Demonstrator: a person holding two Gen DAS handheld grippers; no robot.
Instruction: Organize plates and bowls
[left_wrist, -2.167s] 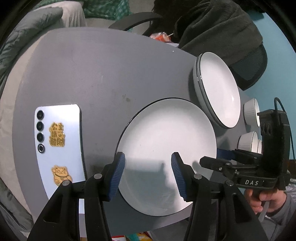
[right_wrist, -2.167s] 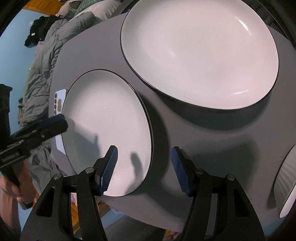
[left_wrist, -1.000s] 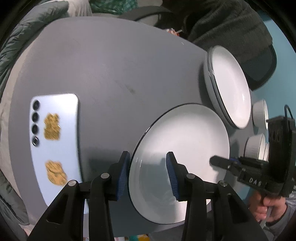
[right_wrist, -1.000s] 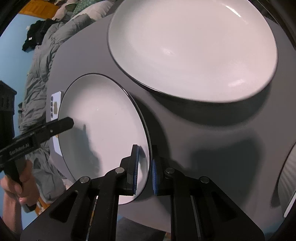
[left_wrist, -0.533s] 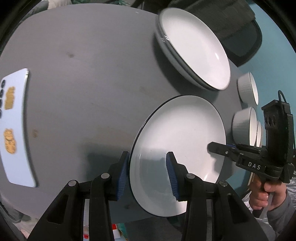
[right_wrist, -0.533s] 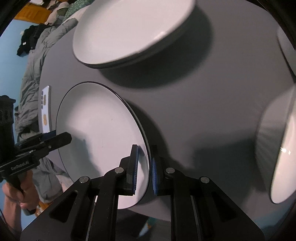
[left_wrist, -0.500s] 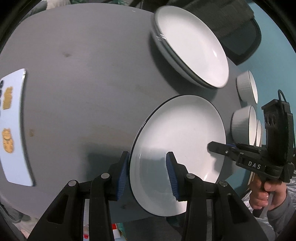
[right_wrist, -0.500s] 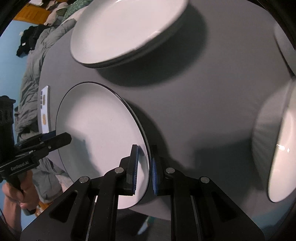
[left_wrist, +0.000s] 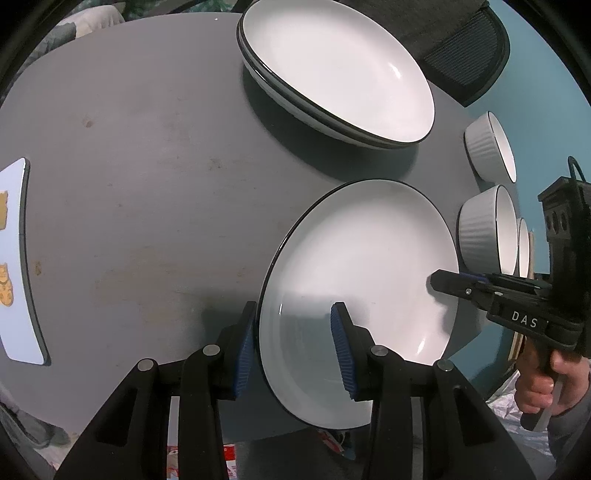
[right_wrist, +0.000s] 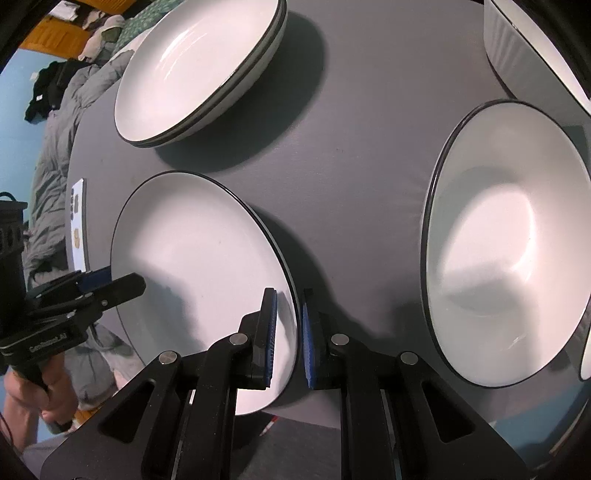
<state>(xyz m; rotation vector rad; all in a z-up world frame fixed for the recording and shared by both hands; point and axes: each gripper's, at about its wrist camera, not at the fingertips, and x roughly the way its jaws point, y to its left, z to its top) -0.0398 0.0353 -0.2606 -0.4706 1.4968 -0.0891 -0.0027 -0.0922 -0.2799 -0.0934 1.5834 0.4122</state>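
Grey and round, the desk (left_wrist: 147, 155) carries everything. At its far side sits a stack of white plates (left_wrist: 340, 70). Nearer, a single black-rimmed white plate (left_wrist: 369, 266) overhangs the near edge, held at both sides. The left gripper (left_wrist: 293, 347) straddles its left rim, clenched on it. The right gripper (right_wrist: 289, 338) is pinched tight on the opposite rim. Ribbed white bowls (left_wrist: 487, 229) stand just beside the plate. A phone (left_wrist: 14, 258) lies at the left edge.
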